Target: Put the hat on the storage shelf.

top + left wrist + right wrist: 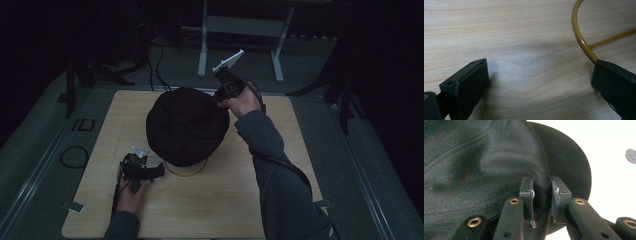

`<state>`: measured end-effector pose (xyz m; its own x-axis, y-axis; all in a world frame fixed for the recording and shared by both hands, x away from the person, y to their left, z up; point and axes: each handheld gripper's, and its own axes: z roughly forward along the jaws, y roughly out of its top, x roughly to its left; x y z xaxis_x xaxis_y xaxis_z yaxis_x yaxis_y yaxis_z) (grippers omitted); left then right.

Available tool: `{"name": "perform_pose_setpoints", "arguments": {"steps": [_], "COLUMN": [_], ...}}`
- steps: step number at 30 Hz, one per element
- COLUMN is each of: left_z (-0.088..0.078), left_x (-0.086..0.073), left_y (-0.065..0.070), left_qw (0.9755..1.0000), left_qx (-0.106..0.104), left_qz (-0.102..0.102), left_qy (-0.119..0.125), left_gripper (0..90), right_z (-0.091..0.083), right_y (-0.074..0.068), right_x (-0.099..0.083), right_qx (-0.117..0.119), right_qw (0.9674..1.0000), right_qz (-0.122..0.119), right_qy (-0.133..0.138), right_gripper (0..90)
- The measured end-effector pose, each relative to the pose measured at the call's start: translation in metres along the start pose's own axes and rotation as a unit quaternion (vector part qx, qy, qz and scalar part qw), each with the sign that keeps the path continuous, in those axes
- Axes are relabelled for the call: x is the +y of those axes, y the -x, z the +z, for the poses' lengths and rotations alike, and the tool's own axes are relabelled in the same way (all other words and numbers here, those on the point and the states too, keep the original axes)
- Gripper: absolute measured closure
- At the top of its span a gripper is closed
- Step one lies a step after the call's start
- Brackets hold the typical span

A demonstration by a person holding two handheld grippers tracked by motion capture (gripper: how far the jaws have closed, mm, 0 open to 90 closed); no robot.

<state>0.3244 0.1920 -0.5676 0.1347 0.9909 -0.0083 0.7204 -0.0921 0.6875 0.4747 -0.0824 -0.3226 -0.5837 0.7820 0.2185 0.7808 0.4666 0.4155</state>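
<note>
While I watch from the high view, the pale wooden table [210, 210] is the largest thing before me, and on its middle sits the black cap [186, 125], draped over a yellow wire stand [186, 171] whose ring peeks out at the cap's near edge. My right forearm in its dark sleeve [280, 180] runs from the near right corner up to the far right side of the cap, where my right gripper [218, 102] meets the fabric. In the right gripper view its jaws are nearly together, clamped on a pinched fold of the cap's cloth. My left gripper [144, 169] rests on the table at the near left, just beside the cap and the wire ring; in the left gripper view its jaws stand wide apart over bare wood, holding nothing, with the yellow wire curving next to the right-hand jaw.
</note>
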Motion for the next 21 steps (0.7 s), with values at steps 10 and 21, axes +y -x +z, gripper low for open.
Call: {"name": "perform_pose_setpoints", "arguments": {"steps": [10, 21], "left_z": [0.0, 0.0], "left_x": [0.0, 0.0], "left_y": [0.0, 0.0], "left_qw": [1.0, 1.0], "left_qx": [-0.001, 0.0], "left_qz": [0.0, 0.001], "left_qy": [0.0, 0.0], "left_gripper": [1.2, 1.2], "right_z": [-0.008, -0.009], "right_y": [-0.005, -0.012], "right_x": [0.002, -0.001], "right_qx": [0.008, 0.009], "right_qw": [0.9995, 0.9985], "right_qz": [-0.016, -0.051], "right_qy": [0.026, 0.017], "right_gripper": [63.9, 62.0]}}
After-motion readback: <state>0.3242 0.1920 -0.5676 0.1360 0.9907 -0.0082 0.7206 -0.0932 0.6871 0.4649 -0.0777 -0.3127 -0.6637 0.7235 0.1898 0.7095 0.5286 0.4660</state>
